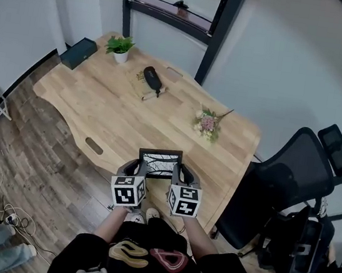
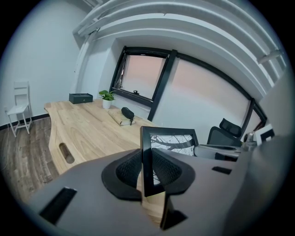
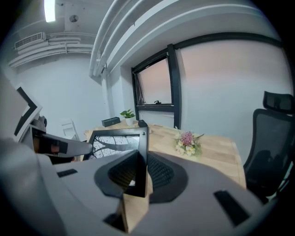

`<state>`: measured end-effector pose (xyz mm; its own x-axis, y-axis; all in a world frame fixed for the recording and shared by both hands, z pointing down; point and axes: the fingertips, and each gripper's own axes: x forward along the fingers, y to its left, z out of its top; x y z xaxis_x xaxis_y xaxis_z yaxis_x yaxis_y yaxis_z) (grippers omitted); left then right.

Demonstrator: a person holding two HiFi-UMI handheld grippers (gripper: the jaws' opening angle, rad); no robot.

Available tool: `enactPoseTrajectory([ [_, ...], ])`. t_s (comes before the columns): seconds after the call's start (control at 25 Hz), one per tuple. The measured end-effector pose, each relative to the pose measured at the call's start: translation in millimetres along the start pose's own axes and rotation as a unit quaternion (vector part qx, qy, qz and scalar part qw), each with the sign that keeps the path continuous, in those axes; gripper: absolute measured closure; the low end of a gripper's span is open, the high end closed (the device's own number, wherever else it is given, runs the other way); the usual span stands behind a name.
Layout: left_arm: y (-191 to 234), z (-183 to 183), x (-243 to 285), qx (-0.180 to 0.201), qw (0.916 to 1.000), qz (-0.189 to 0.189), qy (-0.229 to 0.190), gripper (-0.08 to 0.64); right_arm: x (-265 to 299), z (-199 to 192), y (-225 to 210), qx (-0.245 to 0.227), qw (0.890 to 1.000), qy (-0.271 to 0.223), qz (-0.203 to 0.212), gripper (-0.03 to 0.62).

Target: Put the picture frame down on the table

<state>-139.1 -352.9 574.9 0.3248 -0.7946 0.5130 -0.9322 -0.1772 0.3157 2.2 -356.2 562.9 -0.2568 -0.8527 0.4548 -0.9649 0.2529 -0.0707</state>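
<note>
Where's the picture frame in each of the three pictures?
Head view: picture frame low in the middle, by the near edge of the table, between left gripper and right gripper.
Left gripper view: just right of centre, left side pinched in the jaws.
Right gripper view: left of centre, right side pinched in the jaws.
Shared landmark: the potted plant at the table's far end, in all three.

Picture frame (image 1: 160, 163) at table (image 1: 99, 107) edge; flowers (image 1: 207, 123) beyond, right.
</note>
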Motion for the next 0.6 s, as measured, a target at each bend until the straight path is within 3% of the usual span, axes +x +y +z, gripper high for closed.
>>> enactPoseTrajectory([
  [0.32,5.7,10.0,34.1,0.01,0.9998,0.005,0.018,0.48,37.4,-0.2,-13.8,0.002,1.0,0.02,-0.005,0.517],
  [0.44,10.3,5.5,53.8,0.015,0.9995,0.008,0.028,0.48,52.1,-7.6,-19.0,-0.018,0.999,0.035,-0.011,0.515],
  [0.6,14.1,-2.7,77.3,0.005,0.9986,0.0,0.052,0.48,68.6,-15.0,-28.4,-0.012,0.999,0.049,-0.02,0.517],
])
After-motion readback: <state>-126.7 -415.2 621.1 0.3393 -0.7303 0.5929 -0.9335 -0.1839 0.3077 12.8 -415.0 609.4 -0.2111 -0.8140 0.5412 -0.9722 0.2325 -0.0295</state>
